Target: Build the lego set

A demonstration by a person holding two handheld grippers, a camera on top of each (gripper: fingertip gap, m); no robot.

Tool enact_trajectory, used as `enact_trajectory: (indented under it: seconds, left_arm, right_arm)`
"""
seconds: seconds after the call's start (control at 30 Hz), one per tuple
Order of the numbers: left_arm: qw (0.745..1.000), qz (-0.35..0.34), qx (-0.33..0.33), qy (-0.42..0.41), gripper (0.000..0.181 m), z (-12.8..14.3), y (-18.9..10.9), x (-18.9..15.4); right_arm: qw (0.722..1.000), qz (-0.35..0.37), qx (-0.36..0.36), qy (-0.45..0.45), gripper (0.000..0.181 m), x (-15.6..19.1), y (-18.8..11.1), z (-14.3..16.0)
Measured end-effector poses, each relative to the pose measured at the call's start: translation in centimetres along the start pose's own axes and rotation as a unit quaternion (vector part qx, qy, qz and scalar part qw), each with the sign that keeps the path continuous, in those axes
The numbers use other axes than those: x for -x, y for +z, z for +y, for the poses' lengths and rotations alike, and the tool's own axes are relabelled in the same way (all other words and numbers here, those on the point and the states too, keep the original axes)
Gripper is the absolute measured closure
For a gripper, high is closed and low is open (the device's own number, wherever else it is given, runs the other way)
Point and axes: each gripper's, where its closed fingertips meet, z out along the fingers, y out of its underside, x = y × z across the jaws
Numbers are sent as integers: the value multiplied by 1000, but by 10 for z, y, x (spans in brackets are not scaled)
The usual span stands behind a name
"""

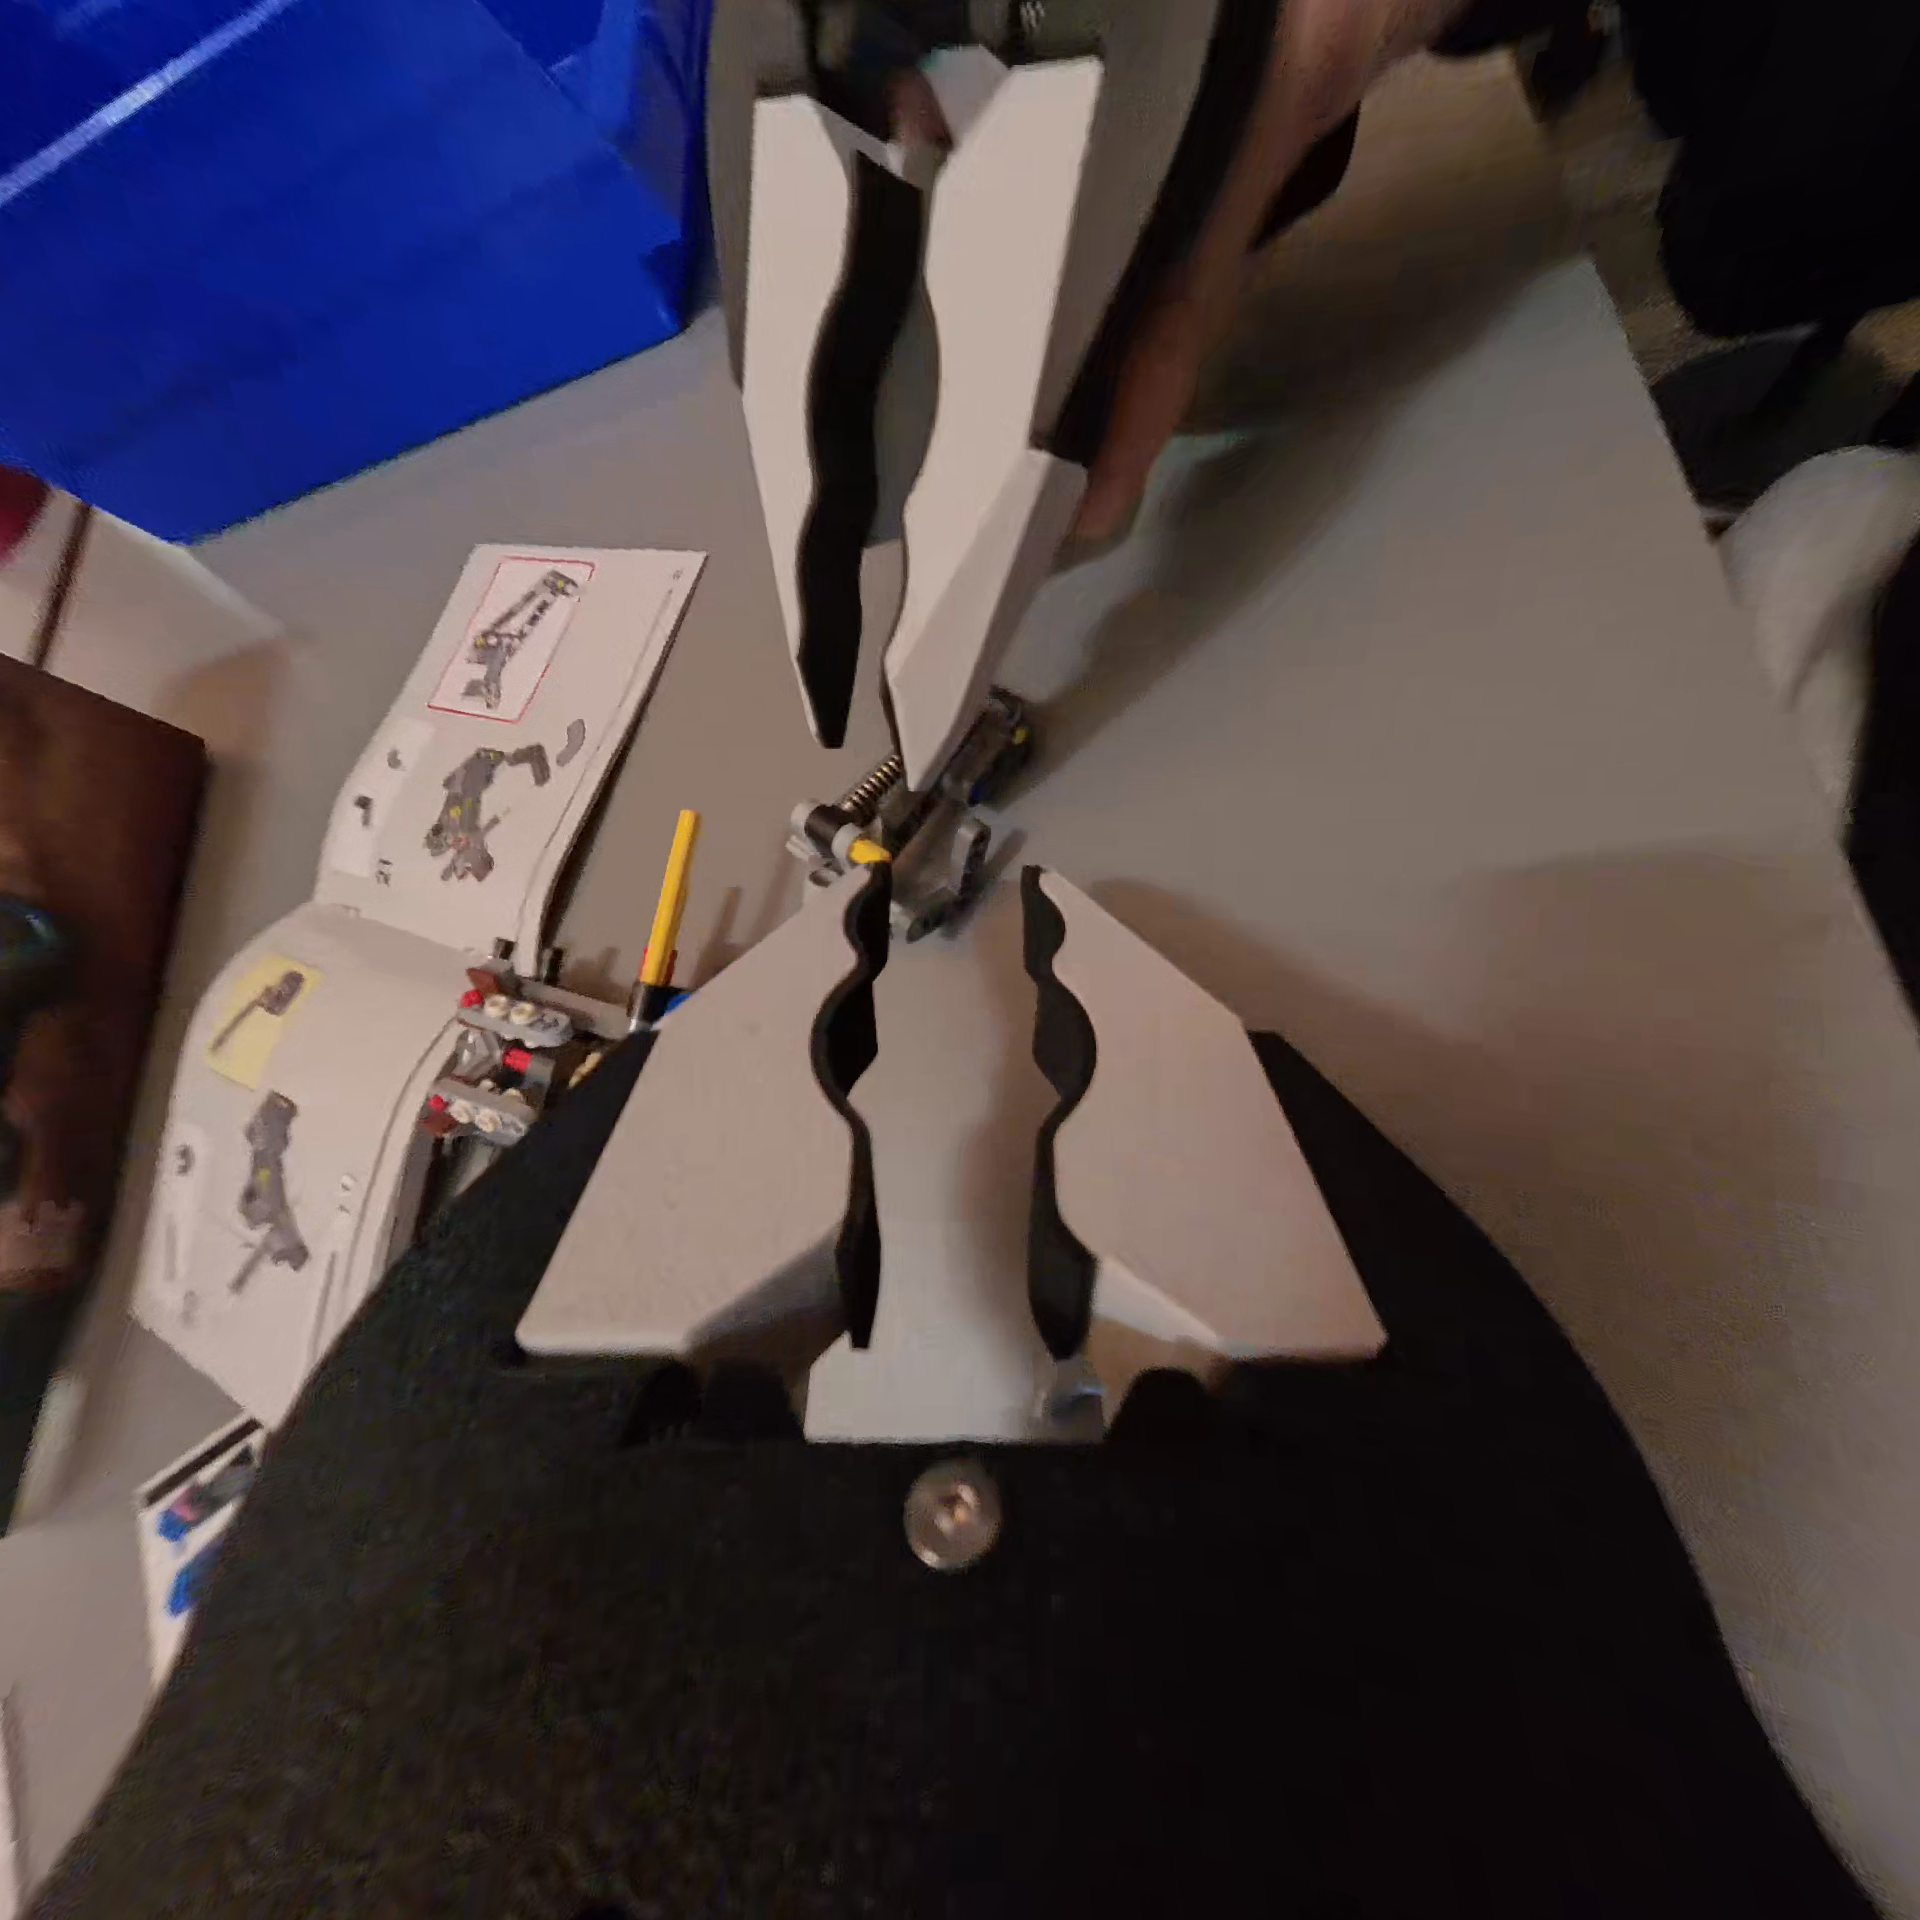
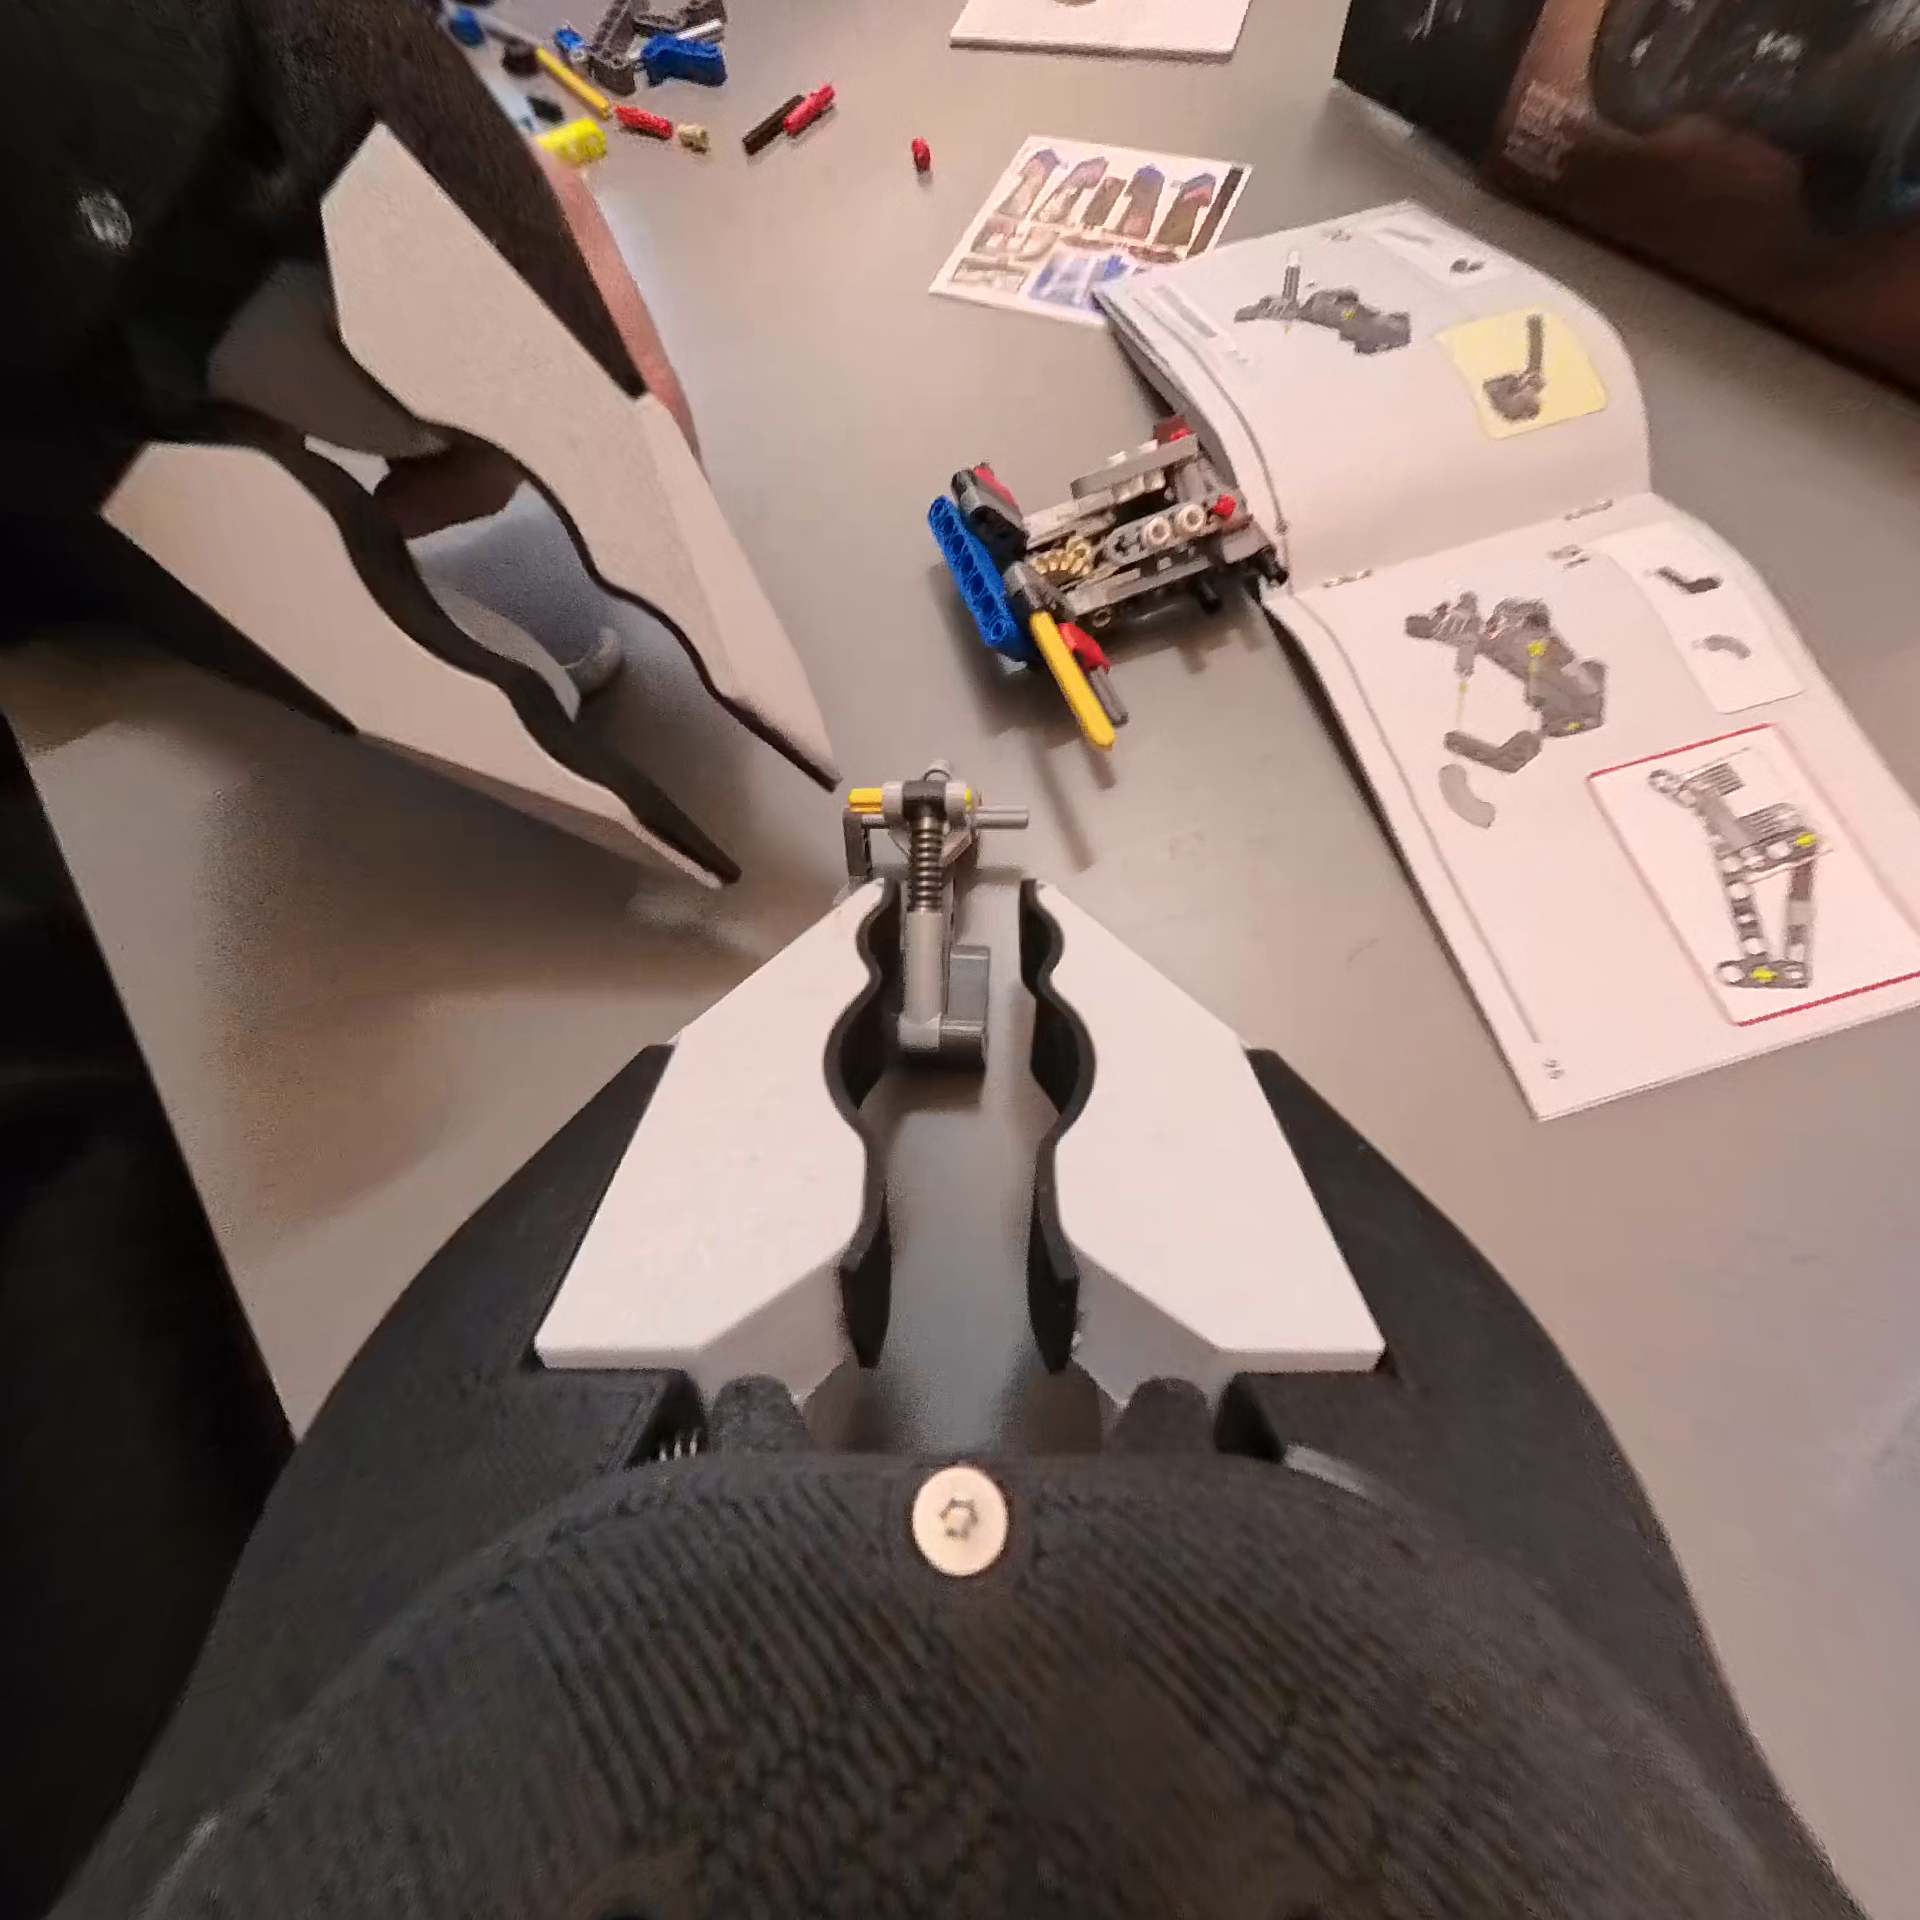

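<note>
Right gripper [image 2: 951, 894] fingers closed partway onto small grey spring-shock lego subassembly [image 2: 930, 883], held just above grey worktop [image 2: 1351, 1351]. Left gripper [image 1: 956, 883] fingers parted, holding nothing, tips beside yellow pin. Best: steady subassembly, approach slowly. Larger grey-blue lego chassis [image 2: 1101, 561] lies far right by open instruction booklet [image 2: 1558, 644].

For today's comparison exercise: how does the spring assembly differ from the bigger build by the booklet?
The spring assembly is small, mostly grey; the bigger build is bulkier, with a blue beam. The spring assembly sits between the fingers of the right hand-held gripper; the bigger build lies against the booklet. Both have yellow parts.
</note>
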Motion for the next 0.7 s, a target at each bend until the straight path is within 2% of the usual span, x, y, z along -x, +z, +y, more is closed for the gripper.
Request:
enact_trajectory:
  seconds: [0.03, 0.13, 0.2, 0.27, 0.33, 0.43, 0.57, 0.7]
  left_arm:
    - [1000, -12, -3, 16, 158, -1, 0, 1]
    - [997, -46, -9, 56, 158, -6, -3, 6]
    - [994, -61, 11, 86, 158, -1, -4, 9]
    - [989, -89, 44, 110, 158, 10, -4, 19]
    - [988, -89, 41, 123, 157, 10, -3, 19]
    - [987, -78, 25, 140, 155, 4, 1, 13]
    - [974, -115, 73, 180, 151, 16, 6, 24]
    - [971, -133, 48, 194, 152, 8, 5, 25]
  right_arm:
    - [1000, 8, 0, -12, 162, -1, -1, -3]
    - [998, 14, 40, -54, 162, 0, 5, 3]
    - [995, 8, 65, -69, 166, 2, 10, 11]
    - [995, 15, 64, -78, 176, 1, 11, 12]
    - [995, 24, 54, -80, 176, -1, 10, 10]
    - [998, 7, 28, -52, 176, 1, 8, 6]
    - [999, -38, 4, 4, 176, 5, 4, 6]
    - [993, -91, -35, 62, 176, 11, 3, 0]
